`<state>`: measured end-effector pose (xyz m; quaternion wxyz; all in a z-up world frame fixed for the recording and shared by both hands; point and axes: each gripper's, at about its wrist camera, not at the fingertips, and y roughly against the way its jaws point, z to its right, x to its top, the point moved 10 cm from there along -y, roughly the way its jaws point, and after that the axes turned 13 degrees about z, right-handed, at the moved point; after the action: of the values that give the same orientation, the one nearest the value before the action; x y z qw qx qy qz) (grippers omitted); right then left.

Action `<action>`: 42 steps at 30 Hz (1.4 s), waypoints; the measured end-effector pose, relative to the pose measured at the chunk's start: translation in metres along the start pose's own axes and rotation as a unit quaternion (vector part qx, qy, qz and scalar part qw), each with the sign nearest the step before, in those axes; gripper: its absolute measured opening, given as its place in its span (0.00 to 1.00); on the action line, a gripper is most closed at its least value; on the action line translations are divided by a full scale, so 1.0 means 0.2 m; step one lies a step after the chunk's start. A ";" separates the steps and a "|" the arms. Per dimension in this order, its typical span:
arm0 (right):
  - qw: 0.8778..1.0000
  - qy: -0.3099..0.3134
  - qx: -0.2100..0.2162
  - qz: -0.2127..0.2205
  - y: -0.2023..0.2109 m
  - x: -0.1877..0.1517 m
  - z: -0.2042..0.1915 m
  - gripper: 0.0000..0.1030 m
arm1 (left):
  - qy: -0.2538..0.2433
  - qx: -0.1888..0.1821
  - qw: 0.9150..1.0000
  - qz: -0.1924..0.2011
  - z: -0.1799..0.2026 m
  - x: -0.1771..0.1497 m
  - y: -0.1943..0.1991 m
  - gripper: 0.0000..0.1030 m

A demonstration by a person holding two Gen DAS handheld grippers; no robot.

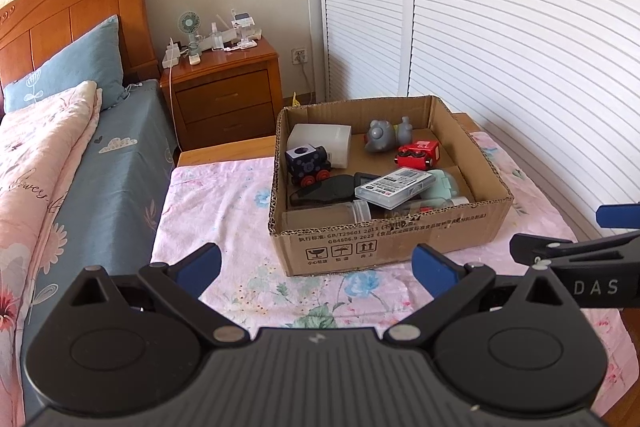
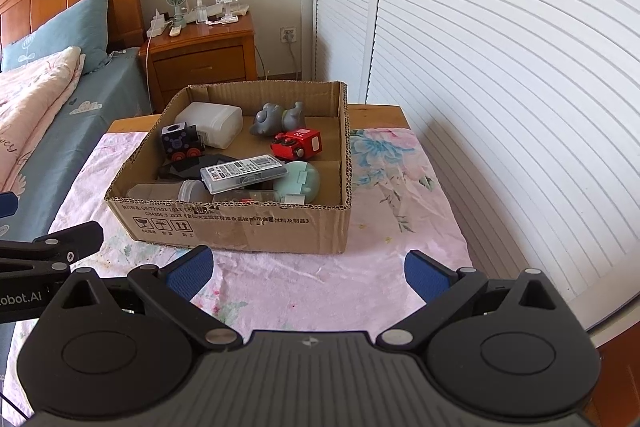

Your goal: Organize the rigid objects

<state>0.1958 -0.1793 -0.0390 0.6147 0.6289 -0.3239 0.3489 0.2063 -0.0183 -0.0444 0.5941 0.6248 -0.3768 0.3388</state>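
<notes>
A cardboard box (image 1: 384, 247) (image 2: 240, 227) sits on a pink floral cloth. It holds several rigid items: a white container (image 1: 320, 141) (image 2: 212, 123), a dark blue toy train (image 1: 306, 163) (image 2: 180, 143), a grey elephant figure (image 1: 382, 135) (image 2: 268, 119), a red toy car (image 1: 418, 155) (image 2: 298, 145), a clear labelled case (image 1: 394, 187) (image 2: 244, 173), a mint round toy (image 2: 306, 183) and a clear jar (image 1: 332, 213) (image 2: 168, 191). My left gripper (image 1: 318, 269) is open and empty in front of the box. My right gripper (image 2: 310, 273) is open and empty, also in front of it.
The cloth covers a low wooden table (image 2: 376, 115). A bed (image 1: 60, 147) lies to the left. A wooden nightstand (image 1: 224, 87) with a small fan stands behind. White louvred doors (image 1: 500, 27) run along the right side.
</notes>
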 end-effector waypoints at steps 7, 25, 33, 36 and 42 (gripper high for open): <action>1.000 0.001 -0.004 0.000 0.00 -0.01 0.01 1.00 | -0.001 0.004 1.000 -0.001 0.00 0.00 0.00 0.98; 1.000 0.003 -0.006 0.002 0.00 -0.01 0.01 1.00 | -0.003 0.007 1.000 -0.002 0.00 -0.01 0.01 0.98; 1.000 0.002 -0.003 0.002 0.00 -0.01 0.01 1.00 | -0.003 0.007 1.000 -0.002 0.00 -0.01 0.01 0.98; 1.000 0.001 -0.001 0.002 0.00 -0.01 0.01 1.00 | -0.003 0.007 1.000 -0.003 0.00 0.00 0.01 0.98; 1.000 0.000 0.001 0.002 0.01 -0.01 0.01 1.00 | -0.004 0.008 1.000 -0.002 0.00 0.00 0.02 0.98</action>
<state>0.1929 -0.1819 -0.0403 0.6137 0.6284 -0.3250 0.3505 0.2029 -0.0187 -0.0435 0.5883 0.6317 -0.3750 0.3379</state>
